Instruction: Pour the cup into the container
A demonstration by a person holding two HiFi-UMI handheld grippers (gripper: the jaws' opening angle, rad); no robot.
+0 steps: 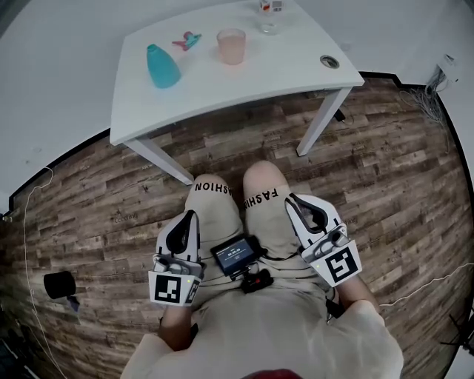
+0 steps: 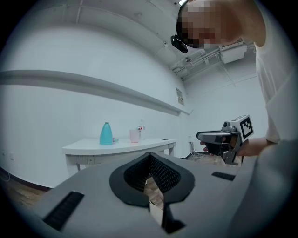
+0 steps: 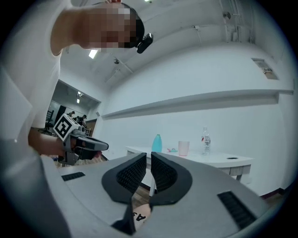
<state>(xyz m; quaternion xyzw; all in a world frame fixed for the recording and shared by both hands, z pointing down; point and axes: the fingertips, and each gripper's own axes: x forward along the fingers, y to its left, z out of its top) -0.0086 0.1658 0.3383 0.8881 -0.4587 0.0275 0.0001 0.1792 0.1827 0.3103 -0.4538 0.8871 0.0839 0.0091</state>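
Observation:
A pink translucent cup (image 1: 231, 46) stands on the white table (image 1: 289, 70), far ahead of both grippers. To its left stands a teal bottle-shaped container (image 1: 163, 66). My left gripper (image 1: 190, 216) and right gripper (image 1: 292, 199) rest level over the person's knees, well short of the table, both shut and empty. In the left gripper view the left gripper (image 2: 150, 158) points toward the cup (image 2: 135, 135) and the teal container (image 2: 106, 134). Past the right gripper (image 3: 149, 159), the right gripper view shows the cup (image 3: 184, 148) and the container (image 3: 157, 143).
A clear water bottle (image 1: 268, 18) and a small teal and pink item (image 1: 187, 41) also sit on the table, which has a round grommet hole (image 1: 329, 61). A small screen device (image 1: 238, 255) lies on the lap. A black object (image 1: 59, 284) and cables lie on the wooden floor.

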